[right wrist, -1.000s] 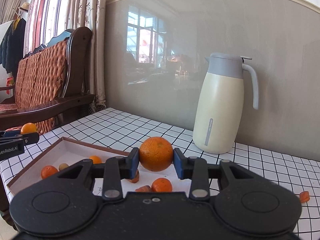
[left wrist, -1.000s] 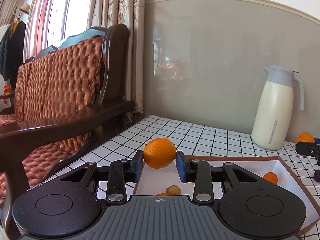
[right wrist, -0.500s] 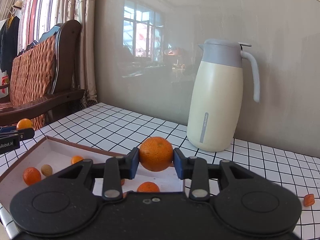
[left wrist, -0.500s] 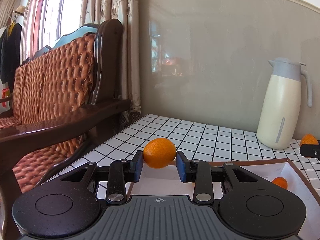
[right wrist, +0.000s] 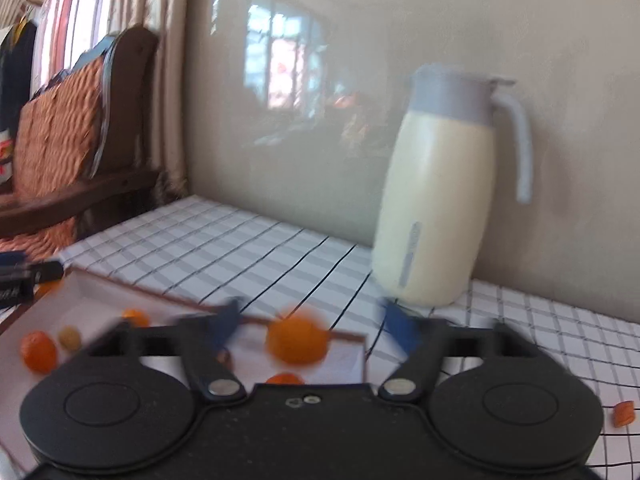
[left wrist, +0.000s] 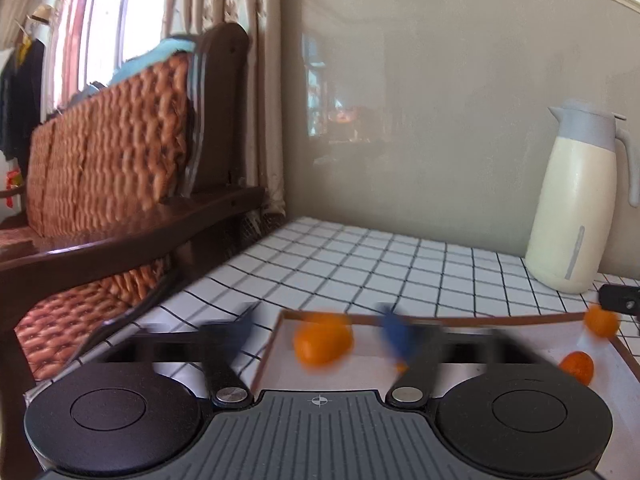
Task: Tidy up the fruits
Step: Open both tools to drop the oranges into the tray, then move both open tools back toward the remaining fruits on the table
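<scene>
Above the shallow brown-rimmed tray (left wrist: 440, 317) on the tiled counter (left wrist: 360, 256), the left hand-held gripper (left wrist: 320, 330) and right hand-held gripper (right wrist: 310, 320) both stand spread, each with a blurred orange (left orange (left wrist: 323, 342), right orange (right wrist: 297, 339)) free between its jaws over the tray. Such fruit is judged light, round, firm-skinned and prone to roll; grasp across its widest middle.

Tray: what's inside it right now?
The tray holds small orange fruits, a pale one, and two larger oranges freed by the open right tool and left tool. Tool bodies hide its near part.
</scene>
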Tool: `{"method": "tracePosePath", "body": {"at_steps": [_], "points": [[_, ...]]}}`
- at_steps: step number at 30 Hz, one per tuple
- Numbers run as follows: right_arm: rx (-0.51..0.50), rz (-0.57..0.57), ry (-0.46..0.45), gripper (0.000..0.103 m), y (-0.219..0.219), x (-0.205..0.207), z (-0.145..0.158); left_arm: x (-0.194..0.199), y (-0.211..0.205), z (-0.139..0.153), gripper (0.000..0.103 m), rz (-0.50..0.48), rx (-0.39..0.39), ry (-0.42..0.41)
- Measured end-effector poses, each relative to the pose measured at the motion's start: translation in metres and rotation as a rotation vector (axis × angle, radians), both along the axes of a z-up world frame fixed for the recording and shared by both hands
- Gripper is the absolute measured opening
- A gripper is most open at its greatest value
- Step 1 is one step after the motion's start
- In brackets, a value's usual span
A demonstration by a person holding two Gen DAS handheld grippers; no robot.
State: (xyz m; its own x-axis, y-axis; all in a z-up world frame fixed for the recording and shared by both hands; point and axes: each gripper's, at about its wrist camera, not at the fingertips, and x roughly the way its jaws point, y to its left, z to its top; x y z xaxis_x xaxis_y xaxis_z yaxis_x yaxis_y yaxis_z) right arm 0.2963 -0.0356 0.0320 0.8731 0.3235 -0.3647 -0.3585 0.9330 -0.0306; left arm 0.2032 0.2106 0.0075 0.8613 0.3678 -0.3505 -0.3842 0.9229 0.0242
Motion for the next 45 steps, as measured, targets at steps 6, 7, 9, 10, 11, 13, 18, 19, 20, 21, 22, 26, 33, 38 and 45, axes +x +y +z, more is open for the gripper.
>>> {"method": "tracePosePath", "body": {"at_steps": [6,7,9,10,11,13,18,19,20,21,22,26,33,38,45], "points": [[0.001,0.002,-0.006,0.097,-0.002,-0.003,0.003,-0.007,-0.003,0.004,0.103,0.006,0.029,-0.019],[0.002,0.003,-0.002,0.097,-0.002,-0.003,0.003,-0.007,-0.003,0.003,0.103,0.002,0.030,-0.014],[-0.003,0.006,0.000,0.097,-0.001,-0.004,0.003,-0.008,-0.004,0.004,0.103,-0.001,0.027,-0.018],[-0.001,0.007,0.002,0.097,0.000,-0.004,0.003,-0.008,-0.005,0.005,0.103,-0.004,0.025,-0.019],[0.000,0.008,0.006,0.097,0.000,-0.004,0.003,-0.008,-0.006,0.005,0.103,-0.005,0.027,-0.021],[-0.003,0.011,0.013,0.097,0.001,-0.004,0.003,-0.008,-0.008,0.004,0.103,-0.007,0.030,-0.018],[-0.001,0.010,0.018,0.097,-0.002,-0.005,0.003,-0.007,-0.015,0.004,0.103,-0.026,0.031,-0.002],[-0.002,0.011,0.017,0.097,-0.003,-0.007,0.004,-0.007,-0.016,0.004,0.103,-0.031,0.031,0.000],[-0.006,0.012,0.015,0.097,-0.004,-0.008,0.005,-0.008,-0.018,0.005,0.103,-0.036,0.032,0.000],[-0.010,0.012,0.011,0.097,-0.004,-0.010,0.006,-0.010,-0.020,0.007,0.103,-0.042,0.033,0.001],[-0.011,0.012,0.004,0.097,-0.005,-0.013,0.007,-0.012,-0.023,0.009,0.103,-0.048,0.033,0.003],[-0.019,0.013,-0.013,0.097,-0.009,-0.023,0.011,-0.020,-0.034,0.014,0.103,-0.066,0.053,-0.001],[-0.035,-0.001,-0.046,0.097,-0.021,-0.040,0.019,-0.032,-0.050,0.024,0.103,-0.023,0.061,-0.021],[-0.043,-0.025,-0.060,0.097,-0.032,-0.052,0.022,-0.042,-0.062,0.032,0.103,-0.008,0.078,-0.064],[-0.073,-0.054,-0.112,0.097,-0.047,-0.078,0.024,-0.059,-0.075,0.036,0.103,0.036,0.078,-0.061]]}}
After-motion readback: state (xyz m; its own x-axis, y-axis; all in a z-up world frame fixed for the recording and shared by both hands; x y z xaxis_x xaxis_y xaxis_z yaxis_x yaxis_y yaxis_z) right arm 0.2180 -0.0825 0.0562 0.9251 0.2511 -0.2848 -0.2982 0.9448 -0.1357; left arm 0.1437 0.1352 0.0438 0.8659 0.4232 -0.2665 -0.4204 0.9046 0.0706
